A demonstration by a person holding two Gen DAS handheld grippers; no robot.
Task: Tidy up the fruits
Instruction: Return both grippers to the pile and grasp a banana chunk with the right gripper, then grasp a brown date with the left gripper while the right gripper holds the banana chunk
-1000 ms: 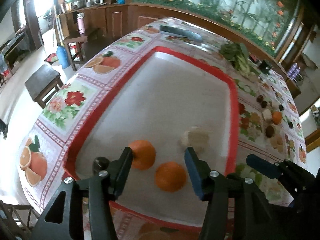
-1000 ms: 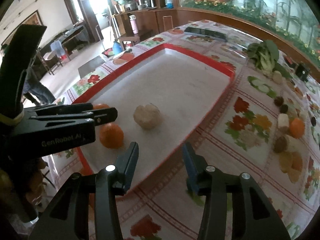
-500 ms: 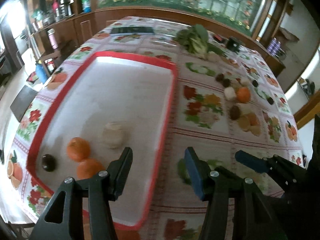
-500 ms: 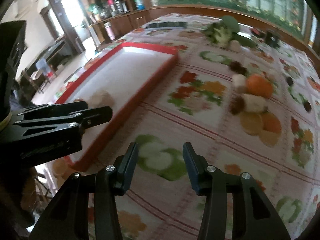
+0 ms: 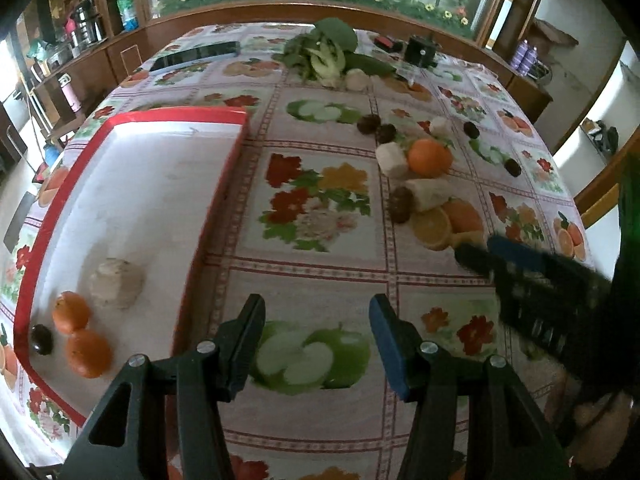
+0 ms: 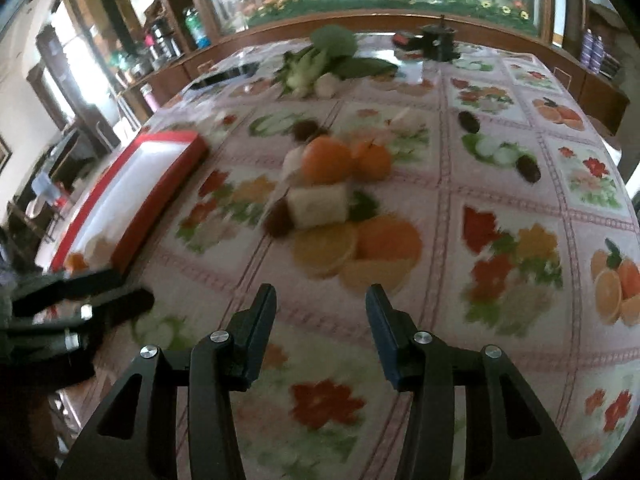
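No readable text from where I sit. The right gripper [image 5: 536, 280] body, seen from the left wrist camera to the right of the red-rimmed tray [image 5: 224, 168], carries some raised marking along its side, too blurred to make out. Bottles [image 5: 128, 14] on the shelf far behind the tray show labels, too small to read. The tablecloth [image 5: 320, 280] has only fruit and flower prints, no lettering. Right wrist view is motion-blurred; I can't read anything there either.
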